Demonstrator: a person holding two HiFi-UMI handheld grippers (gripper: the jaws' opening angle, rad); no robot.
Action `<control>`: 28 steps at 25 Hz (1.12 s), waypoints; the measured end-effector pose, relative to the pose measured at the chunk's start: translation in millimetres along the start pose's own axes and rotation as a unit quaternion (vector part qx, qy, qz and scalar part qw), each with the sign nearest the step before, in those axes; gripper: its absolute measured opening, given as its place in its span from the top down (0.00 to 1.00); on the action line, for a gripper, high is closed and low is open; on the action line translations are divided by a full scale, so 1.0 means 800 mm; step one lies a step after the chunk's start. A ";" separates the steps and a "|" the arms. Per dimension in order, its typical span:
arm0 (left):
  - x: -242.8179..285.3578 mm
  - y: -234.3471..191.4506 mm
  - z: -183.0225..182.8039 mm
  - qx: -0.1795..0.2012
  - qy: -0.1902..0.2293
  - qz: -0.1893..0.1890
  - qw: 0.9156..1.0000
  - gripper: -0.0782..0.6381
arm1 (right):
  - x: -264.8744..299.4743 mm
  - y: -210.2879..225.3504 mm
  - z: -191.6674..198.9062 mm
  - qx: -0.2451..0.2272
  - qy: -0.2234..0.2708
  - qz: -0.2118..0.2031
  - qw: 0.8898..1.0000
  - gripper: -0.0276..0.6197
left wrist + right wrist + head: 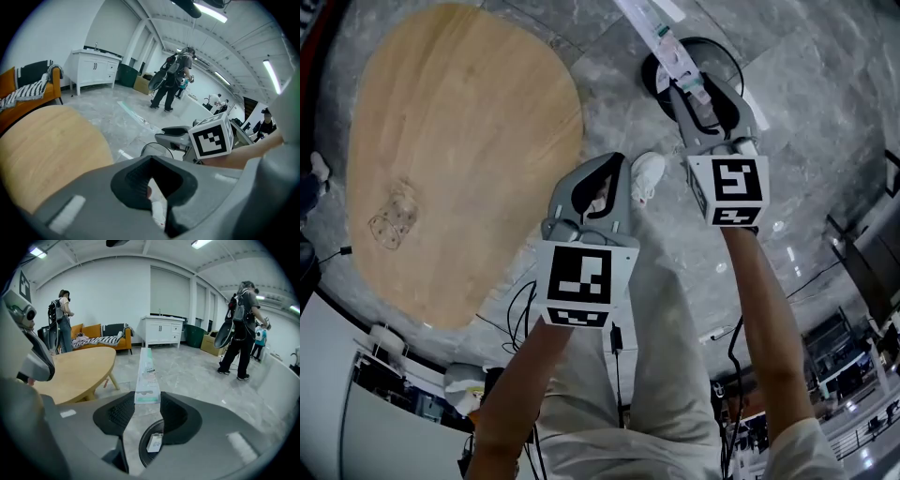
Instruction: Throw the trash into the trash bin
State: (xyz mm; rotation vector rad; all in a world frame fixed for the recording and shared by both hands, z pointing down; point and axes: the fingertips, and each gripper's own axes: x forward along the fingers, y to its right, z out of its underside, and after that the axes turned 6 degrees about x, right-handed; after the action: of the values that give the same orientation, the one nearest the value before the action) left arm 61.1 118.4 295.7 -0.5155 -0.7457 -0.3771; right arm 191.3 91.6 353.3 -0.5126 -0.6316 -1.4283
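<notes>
My right gripper (684, 94) is shut on the lower end of a long clear wrapper (661, 33) with green print, which sticks out far past the jaws (147, 401). It hangs over the black round trash bin (727, 58); in the right gripper view the bin (143, 448) lies just below the jaws, with a small white box (154, 442) inside. My left gripper (617, 161) is lower and to the left, short of the bin, jaws nearly together on a small white scrap (158, 206). The bin's rim (149, 149) shows ahead of it.
A rounded wooden table (459, 141) fills the left, with a crumpled clear wrapper (394, 217) on it. The holder's white shoe (647, 176) is on the grey stone floor. Cables (520, 309) trail near the table's edge. Other people (239, 329) stand farther off.
</notes>
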 end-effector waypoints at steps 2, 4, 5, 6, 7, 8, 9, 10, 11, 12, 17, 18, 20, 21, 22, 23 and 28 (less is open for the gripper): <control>0.015 0.012 0.000 0.009 -0.005 0.008 1.000 0.89 | -0.006 0.018 0.013 0.011 -0.001 0.011 1.000 0.66; 0.028 0.025 -0.001 0.017 -0.010 0.014 1.000 0.89 | -0.014 0.035 0.027 0.022 -0.004 0.021 1.000 0.66; 0.034 0.031 -0.001 0.021 -0.012 0.017 1.000 0.89 | -0.018 0.043 0.034 0.027 -0.006 0.025 0.999 0.66; 0.040 0.037 -0.001 0.023 -0.015 0.019 0.999 0.89 | -0.023 0.050 0.042 0.031 -0.009 0.029 0.999 0.66; 0.045 0.043 0.000 0.026 -0.018 0.021 0.999 0.89 | -0.028 0.057 0.050 0.035 -0.013 0.032 0.999 0.66; 0.051 0.048 0.000 0.029 -0.021 0.022 0.999 0.89 | -0.032 0.065 0.059 0.039 -0.017 0.036 0.998 0.66; 0.058 0.053 0.000 0.031 -0.024 0.023 0.999 0.89 | -0.036 0.074 0.067 0.044 -0.021 0.040 0.998 0.66; 0.066 0.056 -0.001 0.034 -0.026 0.024 0.999 0.89 | -0.040 0.083 0.075 0.049 -0.025 0.045 0.997 0.66; 0.073 0.059 -0.001 0.036 -0.029 0.026 0.999 0.89 | -0.043 0.091 0.083 0.054 -0.029 0.050 0.997 0.66; 0.080 0.062 0.000 0.038 -0.031 0.027 0.998 0.89 | -0.046 0.099 0.091 0.059 -0.033 0.054 0.996 0.66; 0.114 0.073 0.009 0.046 -0.042 0.030 0.998 0.89 | -0.051 0.123 0.131 0.075 -0.055 0.063 0.994 0.66; 0.122 0.075 0.010 0.047 -0.043 0.030 0.998 0.89 | -0.050 0.128 0.138 0.077 -0.059 0.063 0.993 0.66; 0.139 0.075 0.015 0.052 -0.045 0.027 0.997 0.89 | -0.045 0.134 0.153 0.079 -0.069 0.062 0.992 0.66; 0.148 0.074 0.019 0.056 -0.047 0.023 0.997 0.89 | -0.042 0.136 0.161 0.080 -0.075 0.061 0.992 0.66; 0.158 0.072 0.025 0.059 -0.049 0.020 0.997 0.89 | -0.040 0.138 0.169 0.080 -0.081 0.060 0.992 0.66; 0.168 0.072 0.031 0.062 -0.052 0.019 0.997 0.89 | -0.038 0.140 0.178 0.079 -0.087 0.059 0.991 0.66; 0.208 0.073 0.068 0.079 -0.088 0.033 0.992 0.89 | -0.030 0.140 0.218 0.084 -0.121 0.048 0.988 0.66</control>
State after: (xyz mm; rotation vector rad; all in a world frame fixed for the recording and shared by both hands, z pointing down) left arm 173.7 173.0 431.7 -0.4265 -0.9180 -0.2095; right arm 285.7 235.5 470.6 -0.5809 -0.9013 -1.2186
